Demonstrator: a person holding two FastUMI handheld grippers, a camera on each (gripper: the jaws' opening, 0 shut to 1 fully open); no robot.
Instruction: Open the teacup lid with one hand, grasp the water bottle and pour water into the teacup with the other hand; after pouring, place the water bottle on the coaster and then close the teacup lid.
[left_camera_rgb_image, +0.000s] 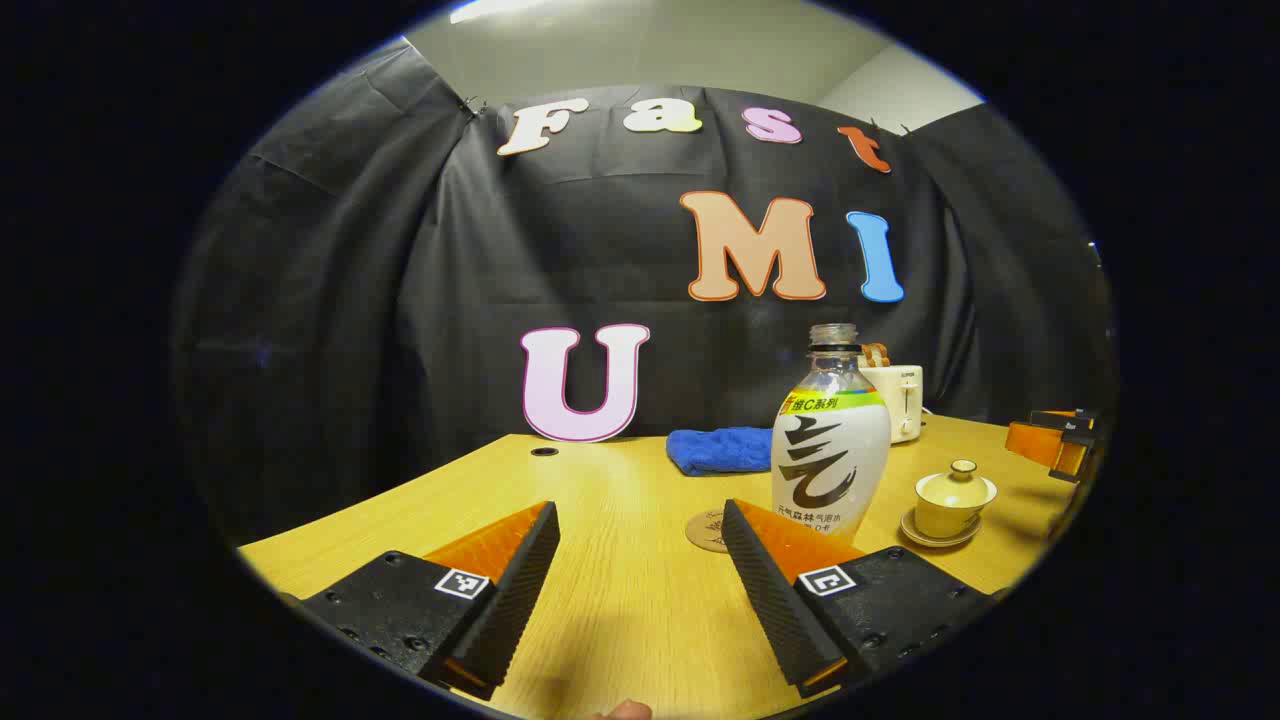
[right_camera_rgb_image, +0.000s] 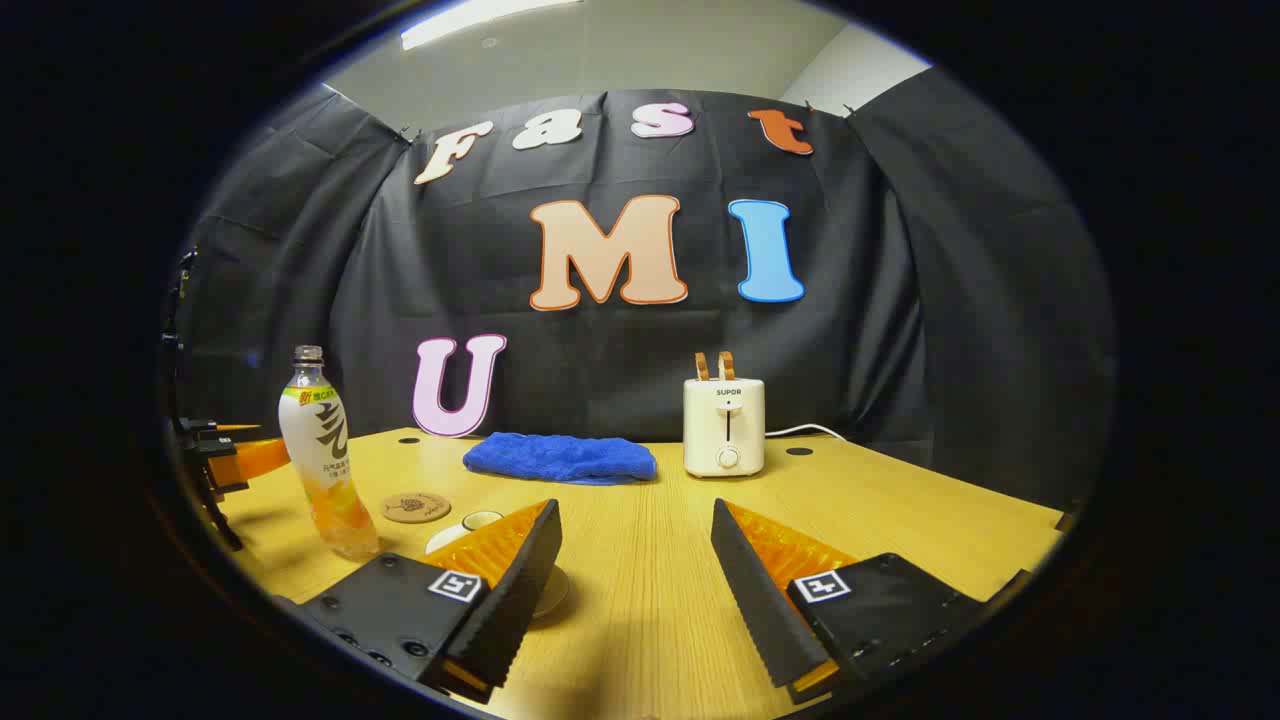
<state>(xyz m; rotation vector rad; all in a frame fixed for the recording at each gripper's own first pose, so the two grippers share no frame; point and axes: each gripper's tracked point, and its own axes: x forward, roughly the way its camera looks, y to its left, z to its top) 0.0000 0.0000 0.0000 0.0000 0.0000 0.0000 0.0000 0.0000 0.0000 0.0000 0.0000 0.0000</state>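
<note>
In the left gripper view, the left gripper (left_camera_rgb_image: 640, 560) hovers low over the wooden table (left_camera_rgb_image: 620, 600) with its fingers spread wide and nothing between them. Just ahead of its right finger stands the water bottle (left_camera_rgb_image: 829, 440), uncapped and upright, with the coaster (left_camera_rgb_image: 708, 530) just to the bottle's left. Farther right sits the teacup (left_camera_rgb_image: 953, 505) on its saucer, lid on. A blue cloth (left_camera_rgb_image: 720, 450) lies beyond.

In the right gripper view, the right gripper (right_camera_rgb_image: 635, 570) is likewise wide apart and empty. The teacup is mostly hidden behind its left finger. Farther left stand the coaster and bottle; a toaster (right_camera_rgb_image: 725, 425) stands ahead.
</note>
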